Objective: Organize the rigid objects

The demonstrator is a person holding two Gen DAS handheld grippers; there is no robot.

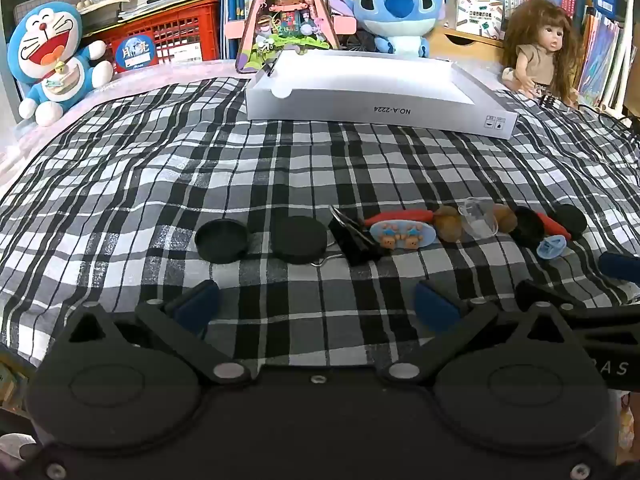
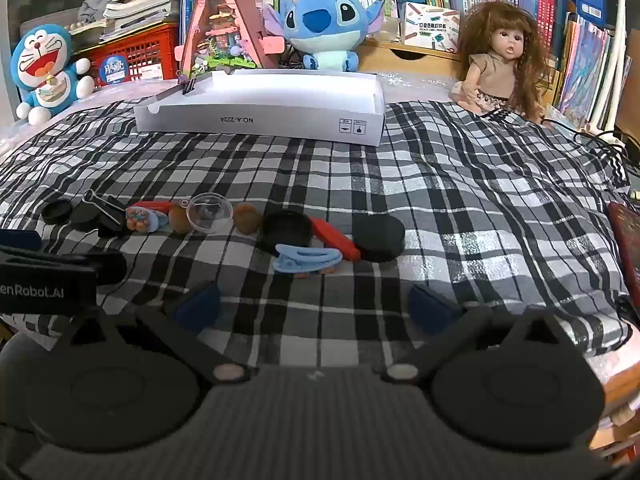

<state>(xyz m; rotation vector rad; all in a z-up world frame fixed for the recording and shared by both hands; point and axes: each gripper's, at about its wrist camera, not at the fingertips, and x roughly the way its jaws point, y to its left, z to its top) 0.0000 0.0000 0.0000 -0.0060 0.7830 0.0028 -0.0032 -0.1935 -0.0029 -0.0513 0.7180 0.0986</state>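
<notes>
Both tools spread wide and empty: left tool (image 1: 316,304) low over the checked cloth (image 1: 160,168) just short of the row, right tool (image 2: 316,306) the same, with the blue hair clip (image 2: 308,261) just ahead of it

Small rigid things laid in one loose row across the cloth, well apart from the white box (image 2: 260,118) at the far side, probably the place to collect them; box inside hidden from here

Judged by look, all light and stiff:
- Black round lids (image 1: 222,240), (image 1: 299,239), (image 2: 285,229), (image 2: 379,237): flat, smooth plastic, likely slippery on the faces; better pinched across the rim
- Black binder clip (image 1: 354,240): hard metal, wire handles loose; better taken on the body, not on the wires
- Clear half dome (image 2: 210,212): thin and smooth, probably easy to crack or to shoot out of the pads; gentle pinch over the edge
- Two brown nut-like pieces (image 2: 179,220), (image 2: 247,218): rounded, may roll on the soft cloth
- Red bars (image 2: 335,239), (image 1: 400,216) and the oval clip with little bears (image 1: 402,233): narrow, best held across the short side

Cloth soft and wrinkled, so pressing down may sink the piece

Readable writing: "NO.A-2224" upside down on the box front with two small handling icons; "enRobot.AI" on the left tool's body seen from the right wrist view; "AS" on the right tool's body at the edge of the left wrist view; Chinese characters on the round blue sticker (image 2: 113,68) of the red crate (image 2: 136,56), too small to read surely
</notes>
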